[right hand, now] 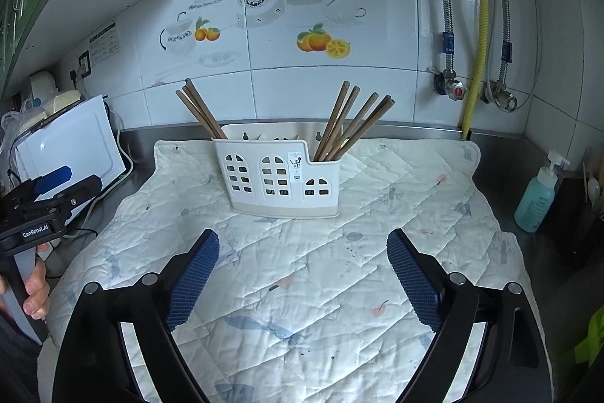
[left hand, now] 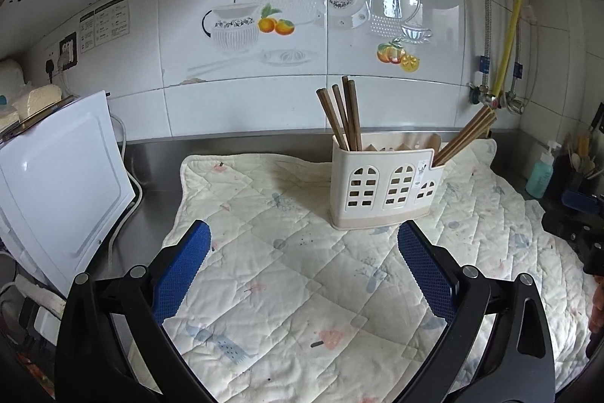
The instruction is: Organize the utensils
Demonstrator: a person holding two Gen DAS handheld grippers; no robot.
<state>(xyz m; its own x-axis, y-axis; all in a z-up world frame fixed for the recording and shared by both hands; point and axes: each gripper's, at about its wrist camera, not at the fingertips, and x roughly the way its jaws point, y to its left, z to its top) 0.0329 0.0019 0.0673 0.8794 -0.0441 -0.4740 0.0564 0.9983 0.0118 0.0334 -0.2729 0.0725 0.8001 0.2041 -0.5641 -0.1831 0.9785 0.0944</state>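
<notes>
A cream utensil holder (left hand: 383, 186) with window cut-outs stands on a quilted mat (left hand: 302, 282); it also shows in the right wrist view (right hand: 281, 176). Brown chopsticks stand in its left compartment (left hand: 341, 116) (right hand: 200, 110) and lean out of its right compartment (left hand: 466, 135) (right hand: 351, 121). My left gripper (left hand: 304, 244) is open and empty, low over the mat in front of the holder. My right gripper (right hand: 302, 252) is open and empty, also in front of the holder. The left gripper's body shows at the left edge of the right wrist view (right hand: 49, 191).
A white appliance (left hand: 56, 184) with cables stands at the left on the steel counter (left hand: 158, 161). A blue soap bottle (right hand: 538, 195) and a dark utensil rack (left hand: 581, 169) stand at the right. Pipes and valves (right hand: 472, 93) run down the tiled wall.
</notes>
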